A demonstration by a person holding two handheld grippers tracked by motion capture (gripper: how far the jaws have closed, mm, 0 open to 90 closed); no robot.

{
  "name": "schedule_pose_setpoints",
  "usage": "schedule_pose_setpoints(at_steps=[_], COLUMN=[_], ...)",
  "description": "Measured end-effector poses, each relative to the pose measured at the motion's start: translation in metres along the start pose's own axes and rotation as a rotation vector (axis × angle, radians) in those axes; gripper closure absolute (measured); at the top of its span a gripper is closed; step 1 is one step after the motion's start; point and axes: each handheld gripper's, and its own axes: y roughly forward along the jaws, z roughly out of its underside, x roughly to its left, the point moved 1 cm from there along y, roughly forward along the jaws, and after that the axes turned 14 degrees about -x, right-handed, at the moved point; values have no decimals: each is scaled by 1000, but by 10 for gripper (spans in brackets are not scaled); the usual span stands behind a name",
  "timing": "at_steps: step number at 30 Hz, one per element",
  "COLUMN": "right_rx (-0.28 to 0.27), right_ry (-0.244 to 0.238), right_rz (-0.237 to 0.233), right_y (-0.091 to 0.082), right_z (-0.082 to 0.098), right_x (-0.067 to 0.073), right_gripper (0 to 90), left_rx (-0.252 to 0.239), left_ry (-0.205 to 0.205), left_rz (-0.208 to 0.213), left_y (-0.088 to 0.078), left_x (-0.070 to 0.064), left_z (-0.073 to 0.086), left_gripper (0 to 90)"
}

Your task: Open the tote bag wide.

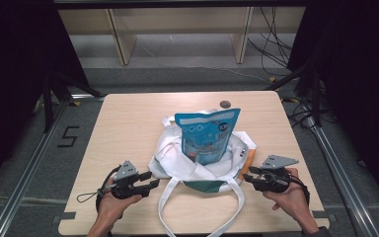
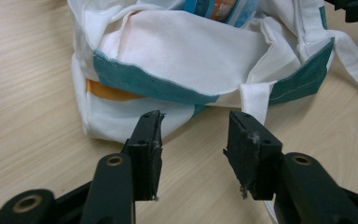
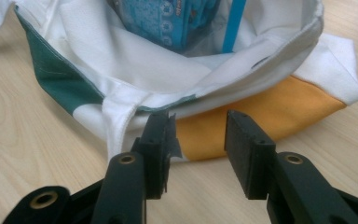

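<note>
A pouch (image 1: 207, 136) stands in the bag (image 1: 177, 160) mid-table (image 1: 128, 118) — grippers flank it.

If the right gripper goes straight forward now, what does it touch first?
Most likely the orange panel of the white tote bag, just ahead of the open right gripper; the exact depth is hard to judge.

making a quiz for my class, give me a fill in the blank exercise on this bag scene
1. The blue pouch stands upright inside the white ____ bag.
2. The jaws of the left tool and of the right tool are both ____.
3. The tote bag has teal panels and one ____ panel facing the right tool.
4. The bag's long straps trail over the table toward the ____.

Missing words: tote; open; orange; person
</note>
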Motion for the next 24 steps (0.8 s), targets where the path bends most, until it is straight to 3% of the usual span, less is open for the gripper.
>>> schedule_pose_setpoints(at_steps=[2,3,4,5,7,8,9,13,15,21,22,23,24], right_rx=[8,8,-7,-3,-2,-3,15,14,21,20,28,28,9], right_ry=[37,37,-4,22,23,1,46,24,42,16,69,73,28], right_rz=[9,9,12,21,23,18,41,48,47,52,63,65,58], right_y=[-1,-1,-1,-2,-2,-1,-2,-3,-3,-9,-11,-16,-18], right_z=[2,2,2,3,4,4,6,8,8,14,15,19,21], right_x=[2,2,-3,-1,-2,-5,-3,-4,-2,1,6,10,8], right_gripper=[596,596,578,569,559,547,527,500,491,442,430,416,409], left_rx=[-10,-10,-3,-3,2,10,4,15,25,40,29,33,35], left_ry=[12,12,22,22,24,19,18,27,20,64,42,54,30], left_rz=[0,0,-8,-8,-26,-36,-40,-50,-42,-33,-43,-28,-33], left_y=[-2,-2,-5,-5,-7,-8,-9,-12,-14,-20,-20,-22,-25], left_x=[0,0,1,1,1,1,1,-1,-3,-13,-16,-16,-20], left_z=[1,1,2,2,4,5,8,12,15,21,23,24,27], left_gripper=[517,507,495,483,451,451,445,394,381,330,330,317,313])
